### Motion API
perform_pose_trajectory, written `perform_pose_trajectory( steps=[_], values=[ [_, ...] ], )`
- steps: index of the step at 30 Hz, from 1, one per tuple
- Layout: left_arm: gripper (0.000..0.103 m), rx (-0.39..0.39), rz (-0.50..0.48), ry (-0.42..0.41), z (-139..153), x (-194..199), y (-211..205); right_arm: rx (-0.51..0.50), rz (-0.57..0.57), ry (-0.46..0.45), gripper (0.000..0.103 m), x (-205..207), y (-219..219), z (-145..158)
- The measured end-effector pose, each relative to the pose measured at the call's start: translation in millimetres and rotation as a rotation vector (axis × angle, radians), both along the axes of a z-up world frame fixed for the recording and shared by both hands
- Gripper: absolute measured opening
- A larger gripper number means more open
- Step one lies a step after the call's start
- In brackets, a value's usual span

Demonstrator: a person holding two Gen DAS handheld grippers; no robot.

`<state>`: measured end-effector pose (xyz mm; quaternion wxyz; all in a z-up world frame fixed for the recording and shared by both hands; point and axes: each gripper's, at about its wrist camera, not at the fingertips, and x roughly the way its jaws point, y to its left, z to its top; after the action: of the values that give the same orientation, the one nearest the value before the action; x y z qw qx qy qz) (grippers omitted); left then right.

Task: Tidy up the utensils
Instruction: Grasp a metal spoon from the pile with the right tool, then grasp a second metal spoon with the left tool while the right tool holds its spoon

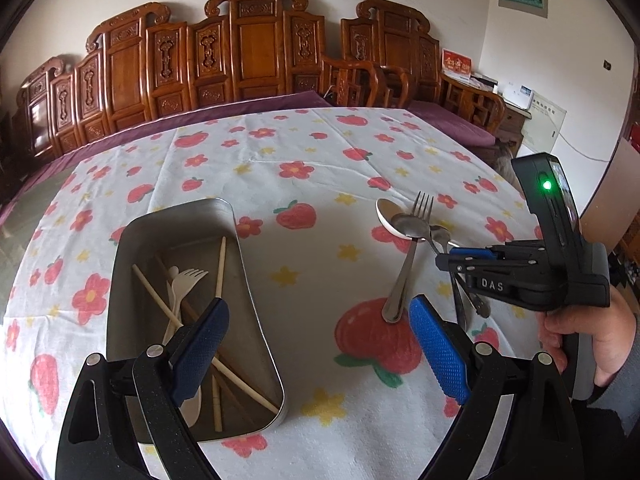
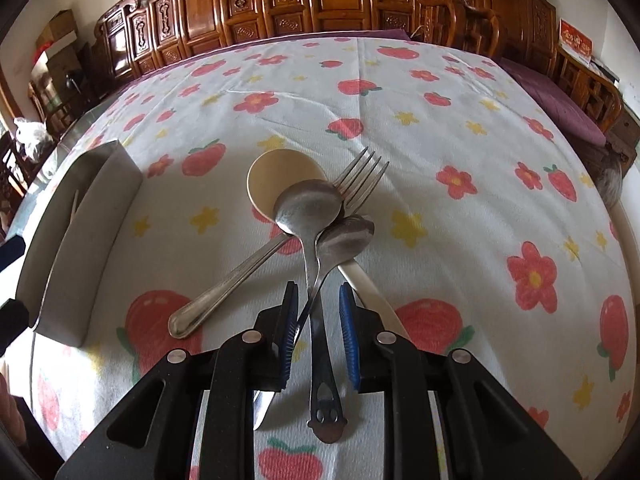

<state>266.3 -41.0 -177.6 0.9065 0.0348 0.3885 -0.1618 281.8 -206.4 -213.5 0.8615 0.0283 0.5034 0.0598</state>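
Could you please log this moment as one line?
right gripper: open, straddling metal spoon handles | left gripper: open, empty | tray: chopsticks, plastic fork

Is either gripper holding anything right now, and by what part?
Nothing is held. The right gripper straddles the crossed handles of two metal spoons, its pads apart from them. The left gripper is open, empty, above the tablecloth.

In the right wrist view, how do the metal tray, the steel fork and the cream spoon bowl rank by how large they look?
Largest to smallest, as they look:
1. metal tray
2. steel fork
3. cream spoon bowl, partly covered by a steel spoon
The tray lies nearer the frame's edge, where the fisheye distorts, so true sizes stay unsure.
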Motion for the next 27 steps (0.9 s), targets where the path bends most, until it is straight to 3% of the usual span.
perform_pose_trajectory(
  steps=[3,4,9,17,27],
  values=[
    [0.088,0.004,-0.002,0.002,-0.6,0.7,-0.4,0.027,-0.012,0.009,0.022,3.3,-3.0,-0.1],
    [0.088,0.004,-0.001,0.002,-0.7,0.7,-0.5,0.032,-0.016,0.009,0.016,3.7,-3.8,0.4],
    [0.088,0.006,-0.003,0.001,-1.2,0.6,-1.0,0.042,-0.014,-0.007,0.004,2.2,-4.9,7.8],
    [0.088,0.017,-0.007,0.004,-4.6,-0.3,-3.6,0.025,0.02,-0.037,0.002,-4.3,-3.4,20.1],
    [0.088,0.022,-0.014,0.005,-7.0,-2.9,-13.9,0.031,0.064,-0.129,0.002,-42.9,-22.6,62.1]
  ],
)
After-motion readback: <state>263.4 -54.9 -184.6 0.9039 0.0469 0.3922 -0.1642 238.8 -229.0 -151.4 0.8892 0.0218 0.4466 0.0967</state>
